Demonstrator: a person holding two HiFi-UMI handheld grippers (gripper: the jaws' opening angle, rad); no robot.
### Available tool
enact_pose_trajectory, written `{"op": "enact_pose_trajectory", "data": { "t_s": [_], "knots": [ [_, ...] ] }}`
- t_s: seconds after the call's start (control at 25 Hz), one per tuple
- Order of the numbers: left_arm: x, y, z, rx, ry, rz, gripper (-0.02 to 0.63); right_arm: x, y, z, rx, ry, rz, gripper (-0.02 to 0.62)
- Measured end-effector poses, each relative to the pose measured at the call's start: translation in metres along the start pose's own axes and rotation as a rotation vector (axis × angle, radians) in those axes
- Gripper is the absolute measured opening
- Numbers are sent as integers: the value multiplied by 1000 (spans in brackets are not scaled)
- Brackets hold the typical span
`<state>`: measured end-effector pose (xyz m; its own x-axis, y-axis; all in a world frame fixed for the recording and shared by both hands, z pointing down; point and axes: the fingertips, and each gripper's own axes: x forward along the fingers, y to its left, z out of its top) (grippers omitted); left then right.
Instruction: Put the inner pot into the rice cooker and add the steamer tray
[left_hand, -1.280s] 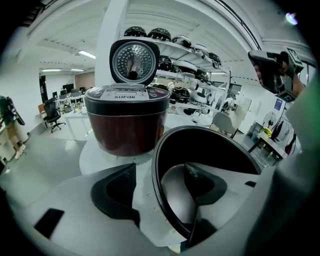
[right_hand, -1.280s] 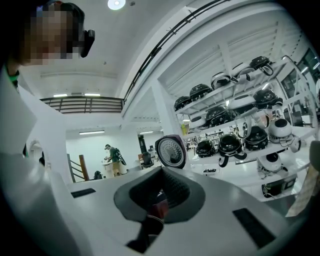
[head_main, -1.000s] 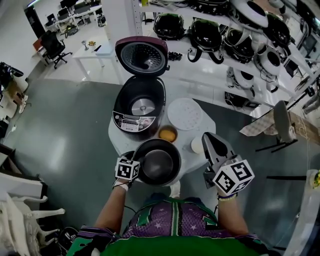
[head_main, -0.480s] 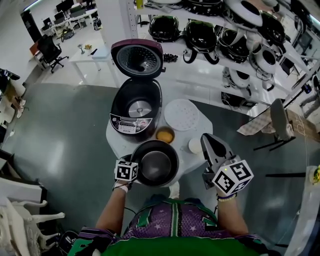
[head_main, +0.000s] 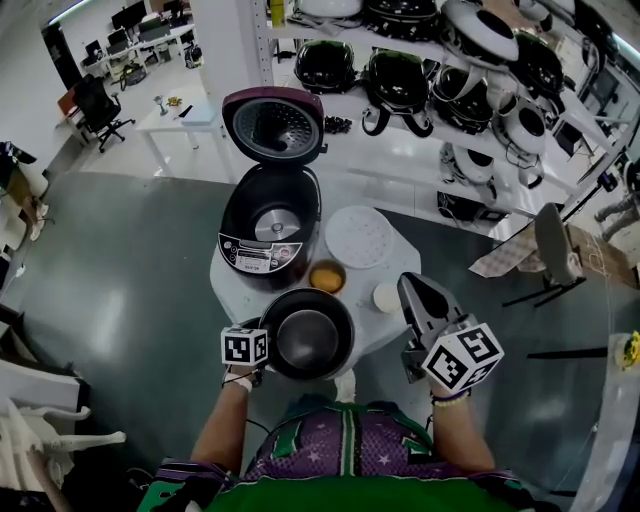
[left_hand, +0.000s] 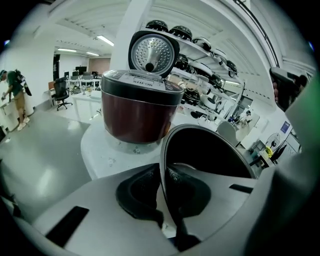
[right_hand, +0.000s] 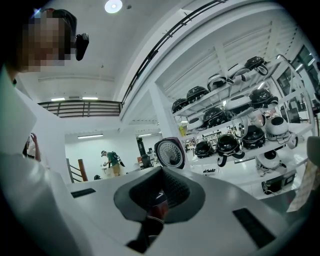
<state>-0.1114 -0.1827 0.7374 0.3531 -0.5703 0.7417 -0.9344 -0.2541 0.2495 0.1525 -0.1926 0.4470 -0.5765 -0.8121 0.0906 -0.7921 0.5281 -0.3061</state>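
The black inner pot (head_main: 307, 335) stands on the small round white table (head_main: 228, 285), close to the front edge. My left gripper (head_main: 264, 337) is at the pot's left side, jaws closing tight on the thin rim (left_hand: 162, 170), one dark pad inside and one outside. Behind the pot stands the dark red rice cooker (head_main: 268, 225) (left_hand: 140, 110), lid (head_main: 275, 125) up and its cavity empty. The round white steamer tray (head_main: 360, 237) lies flat to the cooker's right. My right gripper (head_main: 412, 288) (right_hand: 159, 197) hovers at the table's right edge, shut and empty.
A small orange bowl (head_main: 327, 276) sits between cooker and pot, and a white cup (head_main: 386, 297) stands just left of my right gripper. Shelves with many rice cookers (head_main: 440, 70) run behind the table. Grey floor surrounds the table, and a person (left_hand: 15, 97) stands far off at the left.
My left gripper's jaws have shut on the pot's left rim and the gripper has rolled slightly. The pot and my right gripper have stayed where they were.
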Motion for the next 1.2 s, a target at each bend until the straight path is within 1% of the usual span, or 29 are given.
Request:
{"op": "enact_pose_trajectory", "data": {
  "t_s": [0.16, 0.48, 0.68, 1.04, 1.2],
  "knots": [
    [-12, -2, 2, 34, -17, -9, 43, 0, 6, -1, -5, -3, 3, 6],
    [-44, -8, 10, -16, -90, -65, 41, -4, 30, -4, 3, 1, 16, 6],
    [-76, -9, 16, -46, -137, -91, 42, -14, 50, -3, -4, -1, 16, 6],
    [-130, -16, 36, -43, -237, -135, 43, -43, 90, 0, -31, -5, -1, 6],
    [-157, -19, 49, -55, -298, -155, 43, -58, 104, 3, -40, -19, -10, 6]
  ]
}}
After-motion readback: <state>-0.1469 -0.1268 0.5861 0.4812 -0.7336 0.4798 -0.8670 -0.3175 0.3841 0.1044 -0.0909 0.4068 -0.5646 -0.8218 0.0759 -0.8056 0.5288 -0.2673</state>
